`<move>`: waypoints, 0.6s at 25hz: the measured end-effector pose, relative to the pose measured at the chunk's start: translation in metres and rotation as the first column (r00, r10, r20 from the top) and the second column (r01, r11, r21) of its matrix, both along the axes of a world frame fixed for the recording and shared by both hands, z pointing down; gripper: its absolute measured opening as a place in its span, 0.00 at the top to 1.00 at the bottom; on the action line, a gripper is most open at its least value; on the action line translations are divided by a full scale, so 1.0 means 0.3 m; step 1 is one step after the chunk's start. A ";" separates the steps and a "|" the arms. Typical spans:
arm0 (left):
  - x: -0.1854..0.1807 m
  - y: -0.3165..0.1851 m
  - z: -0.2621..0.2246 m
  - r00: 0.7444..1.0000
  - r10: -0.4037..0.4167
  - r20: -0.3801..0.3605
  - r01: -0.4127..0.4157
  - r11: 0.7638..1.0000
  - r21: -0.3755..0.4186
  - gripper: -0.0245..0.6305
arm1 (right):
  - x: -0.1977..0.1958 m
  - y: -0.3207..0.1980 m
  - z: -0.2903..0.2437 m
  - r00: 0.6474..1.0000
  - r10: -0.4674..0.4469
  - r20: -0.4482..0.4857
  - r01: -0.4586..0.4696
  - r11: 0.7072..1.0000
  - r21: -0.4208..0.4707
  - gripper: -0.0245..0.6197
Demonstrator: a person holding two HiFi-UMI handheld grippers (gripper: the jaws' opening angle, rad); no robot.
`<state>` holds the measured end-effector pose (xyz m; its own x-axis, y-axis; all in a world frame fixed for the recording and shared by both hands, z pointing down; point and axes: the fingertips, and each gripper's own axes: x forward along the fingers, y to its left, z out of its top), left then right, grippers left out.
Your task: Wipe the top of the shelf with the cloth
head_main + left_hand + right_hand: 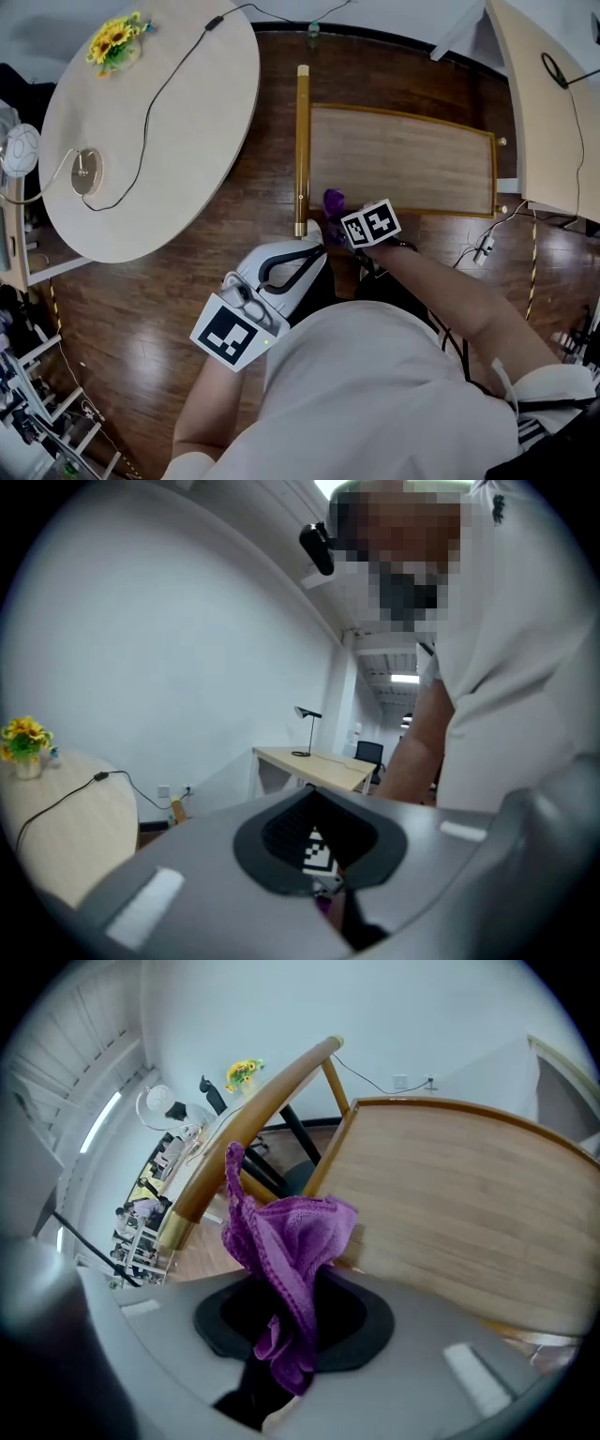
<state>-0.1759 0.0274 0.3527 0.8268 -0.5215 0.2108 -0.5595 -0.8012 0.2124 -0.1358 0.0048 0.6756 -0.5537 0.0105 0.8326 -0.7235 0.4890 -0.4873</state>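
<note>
The shelf top [403,159] is a pale wooden panel with a raised rim, lying just ahead of me in the head view. My right gripper [341,219] sits at its near left corner, shut on a purple cloth [334,200] that sticks out past the jaws. In the right gripper view the cloth [286,1241] hangs bunched from the right gripper [291,1314], just above the shelf top [450,1194]; whether it touches is unclear. My left gripper [298,261] is held back near my body, off the shelf, shut with nothing in it. Its own view shows the left gripper [319,853] pointing across the room.
A round pale table [141,122] stands at the left with yellow flowers [112,39] and a black cable [159,94]. Another desk [553,103] borders the right. A golden wooden rail [303,150] runs along the shelf's left side. Dark wood floor [234,206] surrounds it.
</note>
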 end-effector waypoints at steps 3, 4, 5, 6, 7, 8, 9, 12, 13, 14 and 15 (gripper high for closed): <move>0.065 0.024 -0.039 1.000 0.018 0.005 -0.018 0.999 0.040 0.93 | 0.099 0.035 -0.076 1.000 -0.028 0.015 0.027 0.998 0.057 0.80; 0.088 0.040 -0.051 1.000 0.020 0.002 -0.020 0.999 0.047 0.93 | 0.136 0.050 -0.106 0.999 -0.040 0.021 0.038 0.996 0.081 0.80; 0.114 0.060 -0.062 1.000 0.022 -0.002 -0.022 0.999 0.050 0.93 | 0.176 0.068 -0.137 0.998 -0.050 0.028 0.047 0.993 0.105 0.80; 0.142 0.084 -0.071 1.000 0.024 -0.004 -0.024 0.998 0.051 0.93 | 0.219 0.089 -0.170 0.998 -0.057 0.037 0.052 0.990 0.128 0.80; 0.174 0.112 -0.077 1.000 0.028 -0.001 -0.028 0.998 0.051 0.93 | 0.266 0.111 -0.204 0.997 -0.059 0.049 0.051 0.987 0.150 0.80; 0.208 0.141 -0.082 0.999 0.033 0.006 -0.033 0.998 0.054 0.93 | 0.316 0.136 -0.237 0.996 -0.058 0.063 0.046 0.984 0.170 0.80; 0.248 0.171 -0.089 0.999 0.037 0.014 -0.038 0.997 0.060 0.93 | 0.373 0.162 -0.267 0.996 -0.052 0.079 0.036 0.982 0.185 0.80; 0.391 0.291 -0.121 0.999 0.041 0.011 -0.042 0.995 0.088 0.93 | 0.577 0.272 -0.332 0.992 -0.017 0.128 -0.010 0.980 0.201 0.80; 0.442 0.345 -0.124 0.999 0.043 0.013 -0.044 0.995 0.088 0.93 | 0.650 0.319 -0.348 0.989 0.001 0.146 -0.031 0.979 0.201 0.80; 0.494 0.400 -0.120 0.999 0.049 0.022 -0.051 0.995 0.082 0.93 | 0.724 0.365 -0.362 0.986 0.023 0.163 -0.056 0.978 0.203 0.80; 0.544 0.454 -0.112 0.998 0.058 0.037 -0.061 0.995 0.074 0.93 | 0.794 0.410 -0.377 0.983 0.047 0.179 -0.085 0.975 0.206 0.80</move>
